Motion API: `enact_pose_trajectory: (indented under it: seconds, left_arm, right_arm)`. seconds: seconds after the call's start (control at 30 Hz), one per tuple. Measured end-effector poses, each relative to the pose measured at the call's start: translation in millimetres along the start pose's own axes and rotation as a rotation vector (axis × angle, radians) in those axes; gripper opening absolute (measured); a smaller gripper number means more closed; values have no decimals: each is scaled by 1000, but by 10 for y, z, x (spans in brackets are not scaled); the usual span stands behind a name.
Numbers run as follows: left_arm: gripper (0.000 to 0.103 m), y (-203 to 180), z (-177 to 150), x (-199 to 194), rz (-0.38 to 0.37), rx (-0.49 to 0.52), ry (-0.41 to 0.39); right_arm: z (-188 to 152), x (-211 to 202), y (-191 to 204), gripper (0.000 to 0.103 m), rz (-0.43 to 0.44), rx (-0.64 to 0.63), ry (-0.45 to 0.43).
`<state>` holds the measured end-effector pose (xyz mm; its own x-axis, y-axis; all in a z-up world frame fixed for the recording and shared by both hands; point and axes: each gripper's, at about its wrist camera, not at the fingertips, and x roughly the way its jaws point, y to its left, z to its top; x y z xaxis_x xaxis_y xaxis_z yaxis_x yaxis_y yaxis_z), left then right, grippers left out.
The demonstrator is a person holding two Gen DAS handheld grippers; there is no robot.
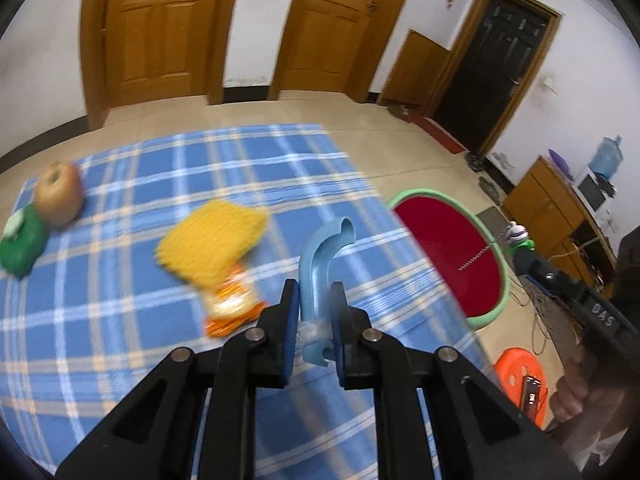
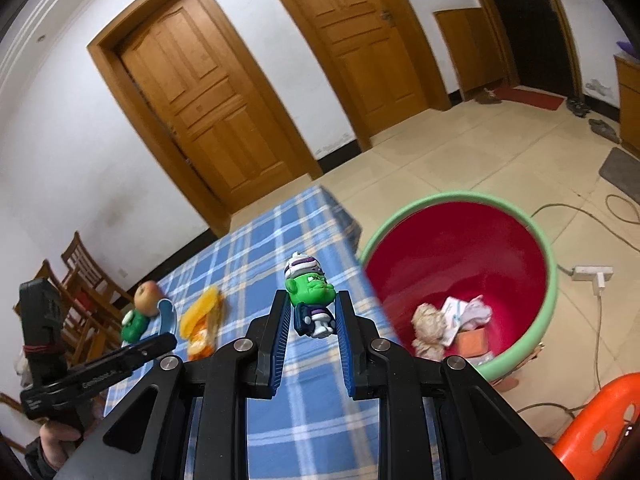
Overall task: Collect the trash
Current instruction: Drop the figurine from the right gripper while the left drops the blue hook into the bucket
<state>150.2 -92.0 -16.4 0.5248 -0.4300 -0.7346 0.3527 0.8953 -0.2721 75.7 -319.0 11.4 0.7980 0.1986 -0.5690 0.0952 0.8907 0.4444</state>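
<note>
Even, soft indoor light; no hard shadows. Heavy motion blur over checked cloth (image 1: pixel 160 300) and yellow bag (image 1: pixel 212 248) in left view. Strong fisheye bending, dark corner vignette.

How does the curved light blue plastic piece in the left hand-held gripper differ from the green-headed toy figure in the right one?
The curved light blue plastic piece is a plain, one-colour, open channel; the green-headed toy figure is a multicoloured character with a face. The blue piece is long and bent, sticking out past the left hand-held gripper; the figure is short and chunky in the right hand-held gripper. Both are gripped above the blue checked tablecloth.
</note>
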Motion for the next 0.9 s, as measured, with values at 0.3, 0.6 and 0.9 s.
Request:
enact_pose_trajectory:
  seconds: [0.3,0.6,0.9]
  left_arm:
    - [14,-551,226,333,-70,90,14]
    - [14,-892,292,744,-93,156,73]
    - [14,-1194,291,1048,-123,207,117]
  right_arm:
    - [109,69,-379,23,-94,49,-19]
    - [80,147,-770,29,-134,126,-2]
    - [15,6,-985,32,-162,203,-45]
